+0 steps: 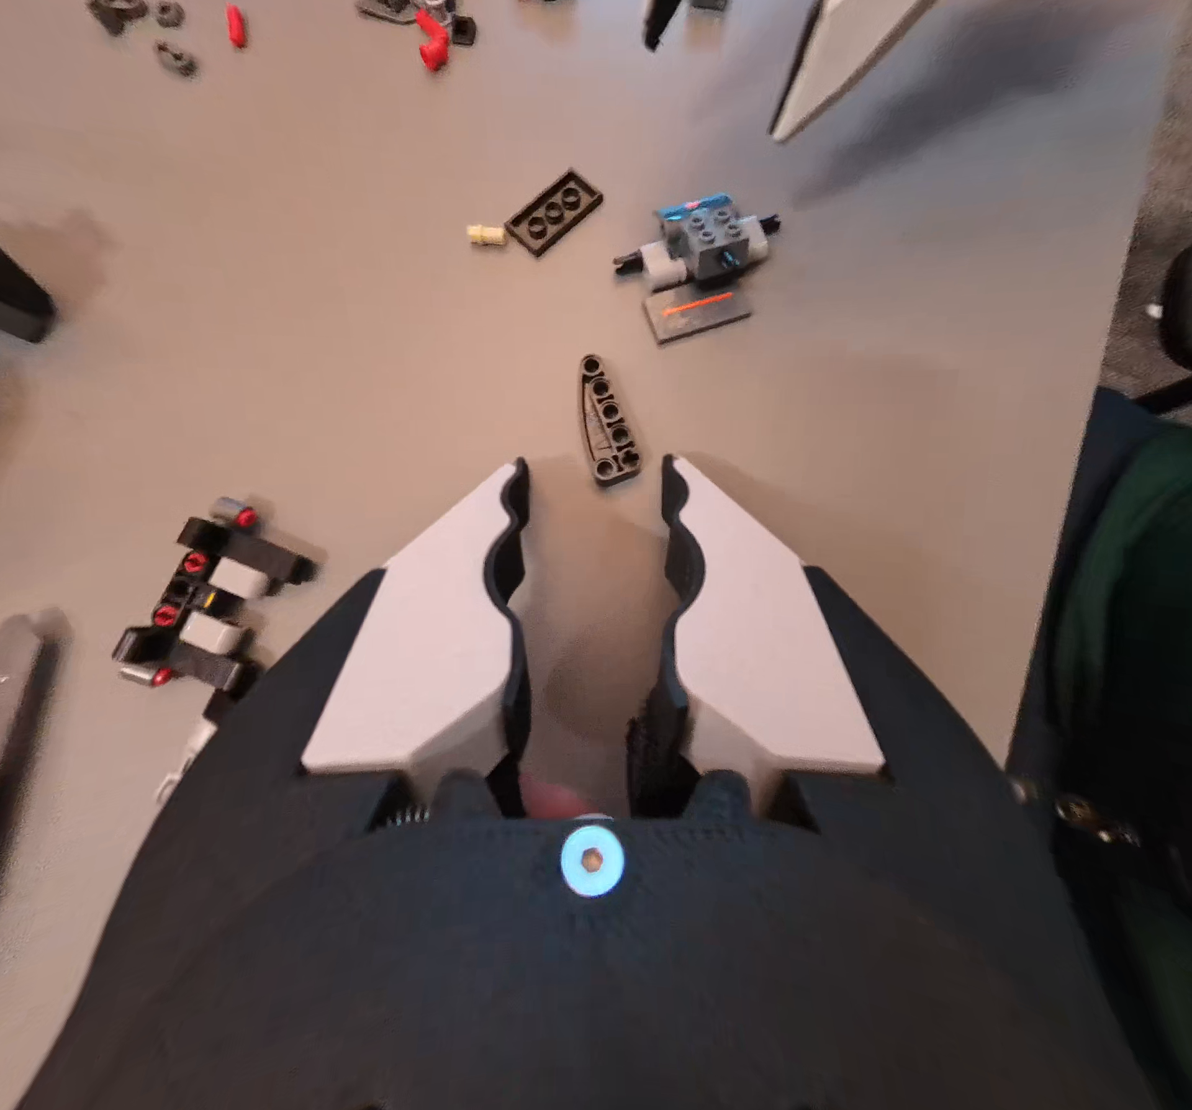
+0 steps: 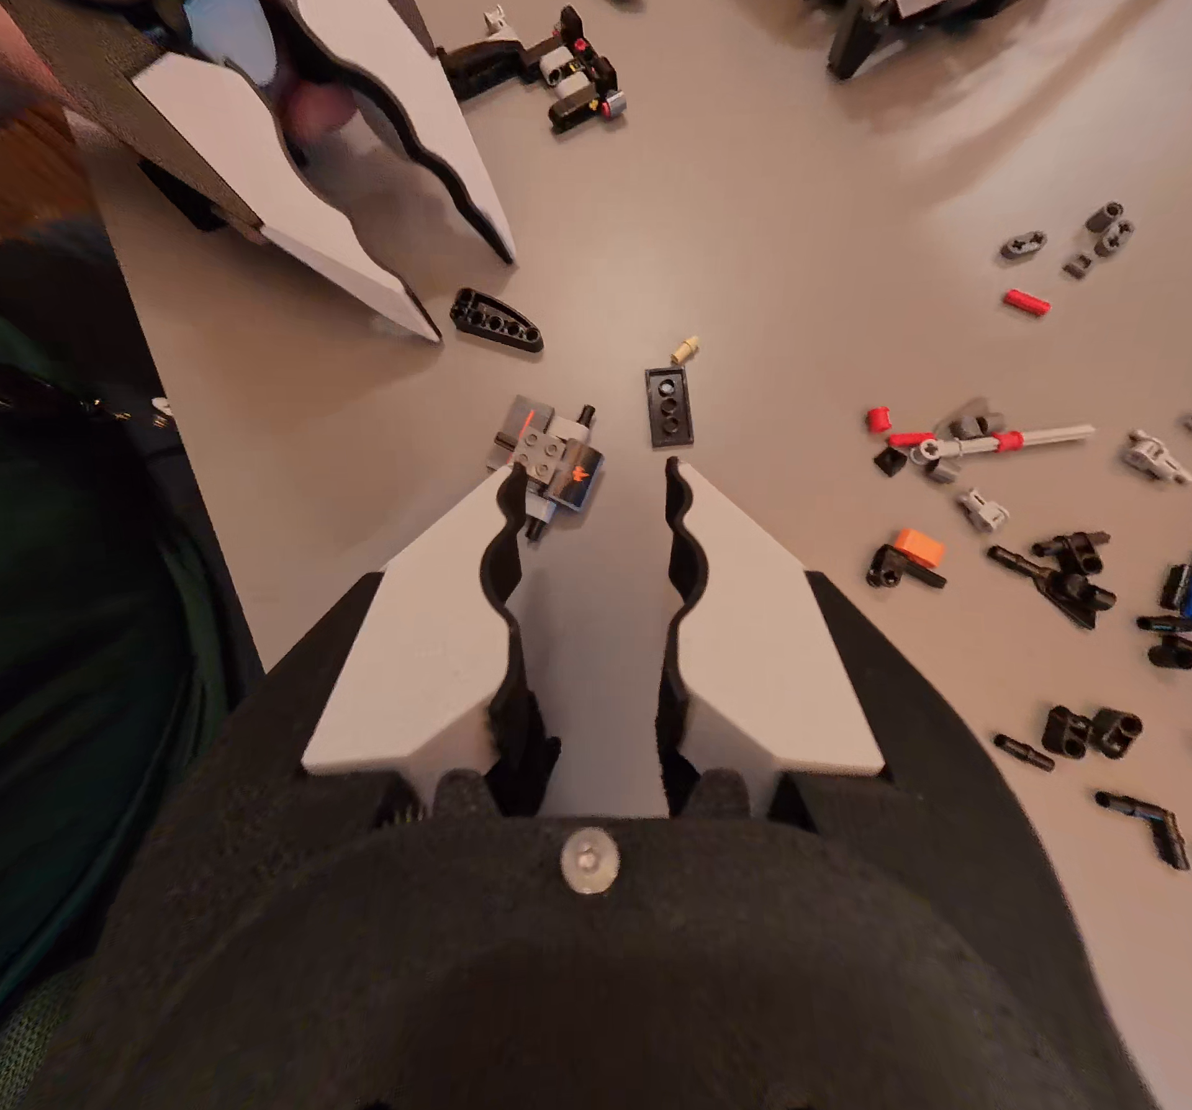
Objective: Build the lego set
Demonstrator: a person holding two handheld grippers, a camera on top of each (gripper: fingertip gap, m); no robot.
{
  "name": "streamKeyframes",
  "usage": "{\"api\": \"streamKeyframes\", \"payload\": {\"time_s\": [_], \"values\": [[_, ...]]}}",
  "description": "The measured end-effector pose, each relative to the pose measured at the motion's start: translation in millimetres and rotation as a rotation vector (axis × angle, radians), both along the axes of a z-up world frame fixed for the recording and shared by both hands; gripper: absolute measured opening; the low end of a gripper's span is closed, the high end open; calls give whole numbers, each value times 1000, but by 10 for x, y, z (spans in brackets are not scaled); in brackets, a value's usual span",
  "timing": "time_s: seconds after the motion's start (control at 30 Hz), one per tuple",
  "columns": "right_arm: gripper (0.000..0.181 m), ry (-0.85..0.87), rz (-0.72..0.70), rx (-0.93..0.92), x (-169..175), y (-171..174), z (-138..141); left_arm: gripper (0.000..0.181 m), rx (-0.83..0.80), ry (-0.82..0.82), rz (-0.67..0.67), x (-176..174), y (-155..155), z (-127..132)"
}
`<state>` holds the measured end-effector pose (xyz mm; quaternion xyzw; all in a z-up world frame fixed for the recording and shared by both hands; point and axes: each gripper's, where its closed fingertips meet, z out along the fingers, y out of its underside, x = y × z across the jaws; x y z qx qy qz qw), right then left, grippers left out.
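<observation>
Lego pieces lie spread out on the grey table (image 1: 322,305). One black curved piece with holes (image 1: 609,424) lies flat just past the tips of the left claw (image 1: 595,466). That claw is open wide and holds nothing. A small grey block build (image 2: 548,466) sits by the left fingertip of the right claw (image 2: 590,473), which is also open and empty. A black flat plate (image 2: 669,406) and a tiny tan peg (image 2: 685,349) lie just beyond. Red bits (image 2: 1025,302) are farther off.

matt smooth table (image 1: 322,305); glossy black plastic curved beam (image 1: 608,425); rough-textured black tongs (image 2: 593,466) body.
</observation>
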<state>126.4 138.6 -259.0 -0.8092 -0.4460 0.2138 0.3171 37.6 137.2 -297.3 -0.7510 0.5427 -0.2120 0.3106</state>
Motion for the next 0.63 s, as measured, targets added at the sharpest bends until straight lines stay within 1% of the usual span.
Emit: {"api": "streamKeyframes", "payload": {"time_s": [0.07, 0.13, 0.23, 0.27, 0.3, 0.37, 0.47, 0.5, 0.57, 0.6, 0.63], "values": [[41, 8, 7, 6, -34, -10, 16, 18, 59, 33, 35, -29, 57, 0], [40, 22, 12, 11, -71, -16, 32, 0, 78, 27, 48, -24, 69, 7], [41, 42, 25, 13, -146, -24, 48, 4, 72, 1, 56, -9, 53, 7], [41, 44, 28, 14, -167, -19, 51, 6, 91, -12, 60, -9, 69, 42], [41, 48, 34, 12, -193, -15, 59, 13, 115, -31, 60, -3, 91, 99], [41, 46, 50, 15, -241, -2, 76, 35, 146, -26, 56, -7, 175, 170], [41, 43, 67, 28, -295, 31, 105, 47, 152, 56, -3, 13, 298, 135], [41, 48, 69, 30, -313, 39, 115, 44, 157, 91, -14, 15, 350, 103], [41, 54, 72, 33, -339, 50, 123, 26, 90, 134, -86, 51, 309, -4], [41, 57, 74, 34, -351, 51, 123, 17, 54, 113, -116, 91, 276, -7], [41, 61, 75, 34, -361, 54, 120, 11, 35, 103, -117, 109, 283, -14]]}}
